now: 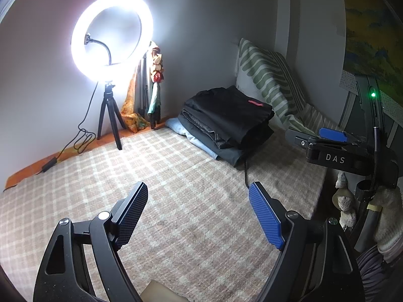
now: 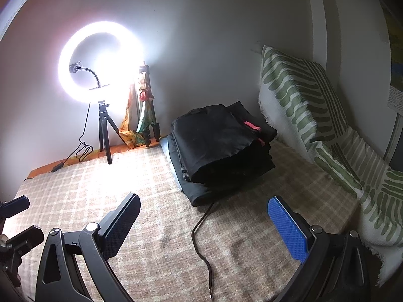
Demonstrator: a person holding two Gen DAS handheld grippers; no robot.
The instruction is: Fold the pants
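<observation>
Left wrist view is filled mostly by a checked beige blanket [image 1: 176, 188] spread over the bed, running from the lower left of the frame to the far corner of the room. A green-and-white patterned throw [image 1: 267, 75] is seen propped against the wall at the upper right of centre. A lit ring light [image 1: 112, 32] on a small black tripod [image 1: 110, 115] is placed at the upper left, with its cable trailing down to the blanket's edge. A stack of folded pants [image 1: 226, 118], mostly black with a pale blue piece at the bottom, is set on the blanket right of centre, just beside the throw; a pink tag is visible on top of it. A colourful scarf [image 1: 156, 80] is hung on a stand between the light and the stack. The left gripper [image 1: 199, 214] is held wide open above bare blanket at the bottom of the frame, with nothing between its pads. The right gripper [image 1: 327, 136] is seen at the right edge of this view; in the right wrist view it [image 2: 204, 229] is likewise spread wide and empty, with a loose black cable [image 2: 201, 239] lying on the blanket between its fingers, untouched by them.
</observation>
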